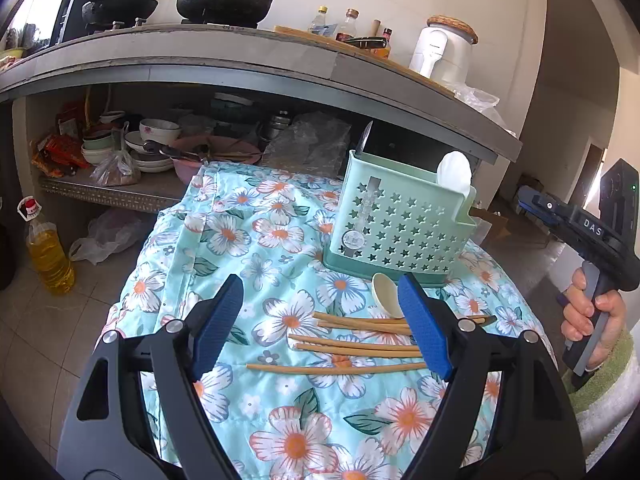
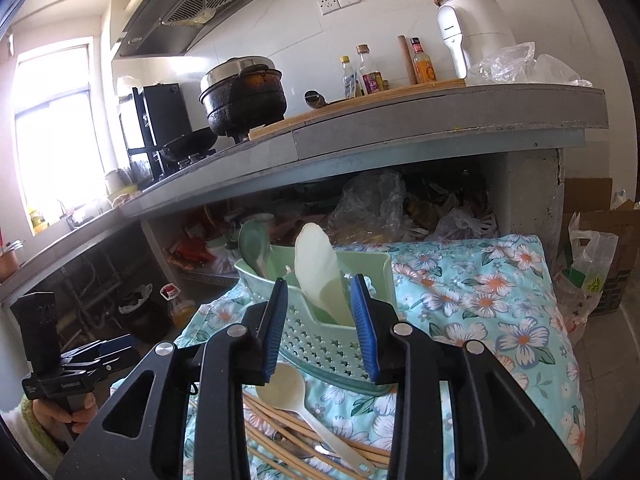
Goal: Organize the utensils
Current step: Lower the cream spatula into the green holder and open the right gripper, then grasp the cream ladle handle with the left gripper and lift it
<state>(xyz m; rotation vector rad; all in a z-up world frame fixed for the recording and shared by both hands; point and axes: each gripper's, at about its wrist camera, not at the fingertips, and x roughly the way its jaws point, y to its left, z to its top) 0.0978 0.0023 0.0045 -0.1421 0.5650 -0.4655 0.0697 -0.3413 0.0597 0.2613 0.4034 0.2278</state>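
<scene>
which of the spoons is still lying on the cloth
The cream spoon lying across the chopsticks; the white and green ones stand in the caddy.

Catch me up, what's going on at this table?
A person with two handheld grippers is sorting utensils into a mint green star-perforated plastic caddy on a floral cloth. The right gripper is open around a white plastic rice paddle standing in the caddy, not pinching it. The left gripper is open above the wooden chopsticks and cream plastic spoon.

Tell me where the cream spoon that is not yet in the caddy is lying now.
The cream spoon lies on the floral cloth, just in front of the green caddy, its handle across the chopsticks.
</scene>
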